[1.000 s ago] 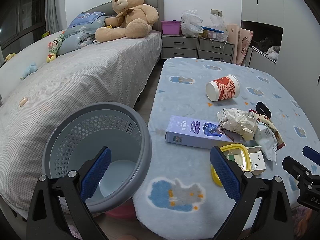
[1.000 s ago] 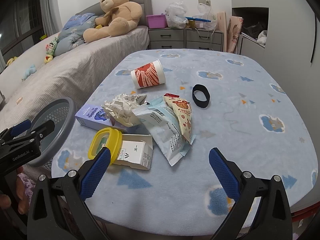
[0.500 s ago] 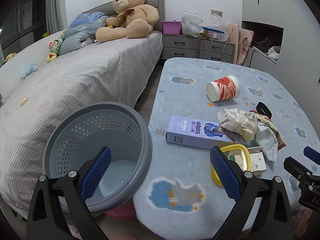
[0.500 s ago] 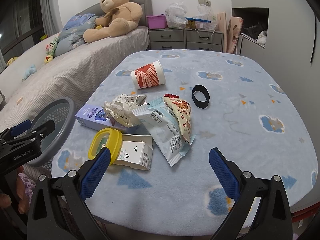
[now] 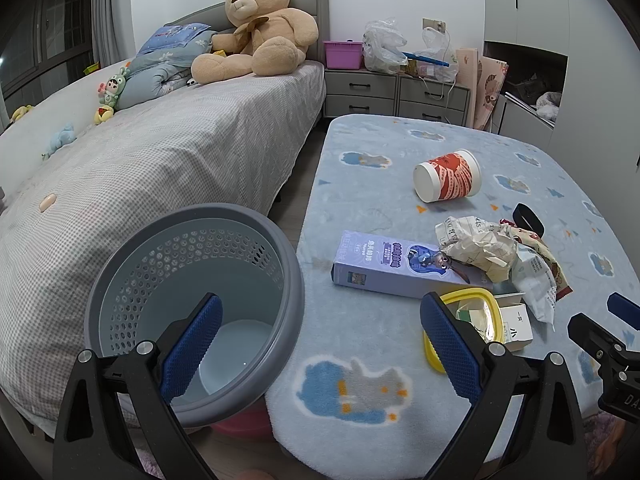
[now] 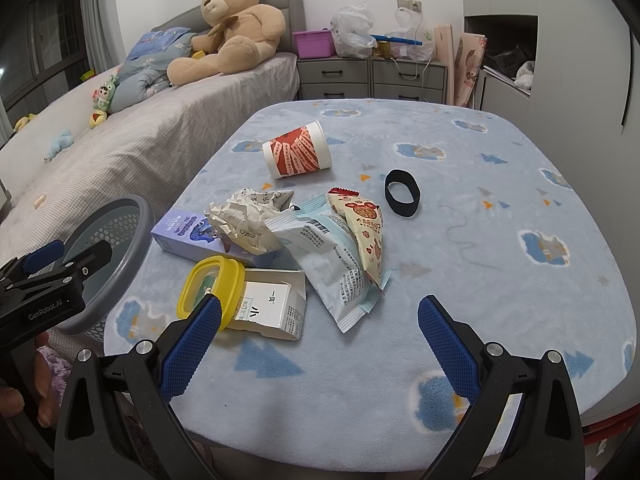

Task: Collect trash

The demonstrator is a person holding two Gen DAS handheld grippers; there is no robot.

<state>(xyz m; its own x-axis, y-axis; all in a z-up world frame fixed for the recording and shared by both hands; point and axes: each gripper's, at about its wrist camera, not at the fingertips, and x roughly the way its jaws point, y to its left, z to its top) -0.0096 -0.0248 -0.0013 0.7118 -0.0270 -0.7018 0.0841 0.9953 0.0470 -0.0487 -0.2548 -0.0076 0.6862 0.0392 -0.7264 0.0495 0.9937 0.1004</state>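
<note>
Blue fleece-covered table [image 6: 460,240] strewn with litter beside a bed [image 5: 160,152] (both grippers' jaws spread, holding nothing).

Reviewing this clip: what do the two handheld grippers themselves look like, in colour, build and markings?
Both match: the left gripper and right gripper have black angular arms with silver screws, and fingers faced with blue, finely textured pads. The left one's black body carries white "GenRobot.AI" lettering. No cables or sleeves show; bare fingertips appear beneath it.

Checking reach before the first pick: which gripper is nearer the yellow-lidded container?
Hard to call; probably the right gripper, open, with the yellow-lidded container just beyond its left fingertip. The left gripper, also open, hangs by the grey basket, container beyond its right fingertip.
</note>
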